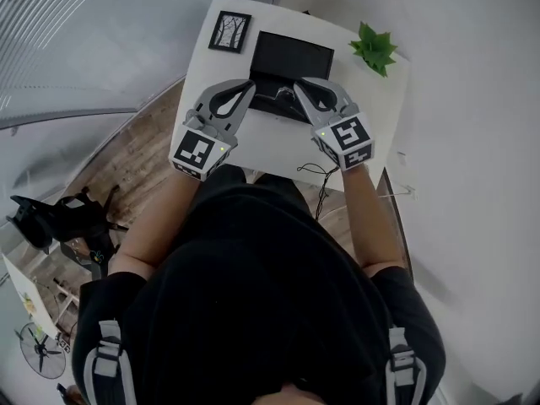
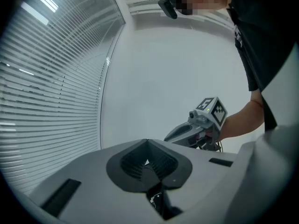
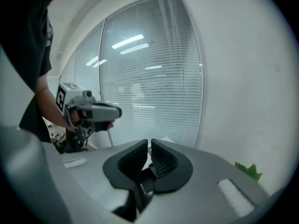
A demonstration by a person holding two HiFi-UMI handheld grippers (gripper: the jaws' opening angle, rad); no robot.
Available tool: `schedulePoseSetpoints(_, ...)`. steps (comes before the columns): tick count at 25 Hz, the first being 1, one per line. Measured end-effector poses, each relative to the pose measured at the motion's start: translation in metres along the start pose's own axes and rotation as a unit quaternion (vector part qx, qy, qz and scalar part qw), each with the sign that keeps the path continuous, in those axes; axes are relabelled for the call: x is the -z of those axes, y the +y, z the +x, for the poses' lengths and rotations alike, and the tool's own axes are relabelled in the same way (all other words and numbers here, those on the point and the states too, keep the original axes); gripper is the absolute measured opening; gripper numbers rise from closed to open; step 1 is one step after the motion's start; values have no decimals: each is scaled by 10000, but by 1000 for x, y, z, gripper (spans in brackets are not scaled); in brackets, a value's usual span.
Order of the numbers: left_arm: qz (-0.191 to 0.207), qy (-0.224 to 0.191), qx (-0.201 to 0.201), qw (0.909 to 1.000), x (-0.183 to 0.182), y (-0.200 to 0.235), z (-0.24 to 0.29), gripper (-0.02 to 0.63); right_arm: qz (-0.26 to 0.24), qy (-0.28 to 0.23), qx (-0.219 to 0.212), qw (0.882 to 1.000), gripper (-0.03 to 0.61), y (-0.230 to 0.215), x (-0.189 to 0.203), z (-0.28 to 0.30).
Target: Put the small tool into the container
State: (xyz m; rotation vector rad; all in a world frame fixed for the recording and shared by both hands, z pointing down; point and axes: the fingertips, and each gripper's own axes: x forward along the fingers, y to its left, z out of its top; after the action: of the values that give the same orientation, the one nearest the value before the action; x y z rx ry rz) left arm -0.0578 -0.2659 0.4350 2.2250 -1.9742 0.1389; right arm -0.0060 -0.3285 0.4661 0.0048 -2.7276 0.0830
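A black rectangular container (image 1: 292,56) sits at the back middle of the small white table (image 1: 270,146), with a darker black shape (image 1: 277,101) just in front of it. I cannot make out the small tool. My left gripper (image 1: 246,86) and right gripper (image 1: 300,85) hover side by side above that dark shape, tips pointing at the container. Both look shut with nothing between the pads. The left gripper view has its pads (image 2: 154,160) meeting, with the right gripper (image 2: 200,125) beyond. In the right gripper view the pads (image 3: 156,160) stand almost touching, and the left gripper (image 3: 93,112) shows at left.
A framed picture (image 1: 229,31) lies at the table's back left and a green plant (image 1: 374,47) at its back right, also visible as leaves (image 3: 247,171). A thin cable (image 1: 318,174) hangs off the front edge. A white wall is right, window blinds (image 2: 51,92) left.
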Motion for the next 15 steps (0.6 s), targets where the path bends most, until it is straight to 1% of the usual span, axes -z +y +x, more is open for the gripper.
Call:
schedulePoseSetpoints(3,-2,-66,189,9998,-14,-6,4,6,61,-658,215,9976,14,7,-36,-31)
schedulePoseSetpoints(5,30,-123,340,9993,-23,-11,6,6,-11,-938,403,9948,11,9,-47,-49)
schedulePoseSetpoints(9,136,-261,655,9974,-41,-24,11,6,-133,-1304,791,9882,11,15,-59,-76)
schedulePoseSetpoints(12,217,-263,848,9958,-46,-31,15,6,-225,-1426,1110,9833,11,18,-61,-81)
schedulePoseSetpoints(15,202,-270,997,9944,-48,-36,20,6,-130,-1753,1229,9767,11,23,-69,-82)
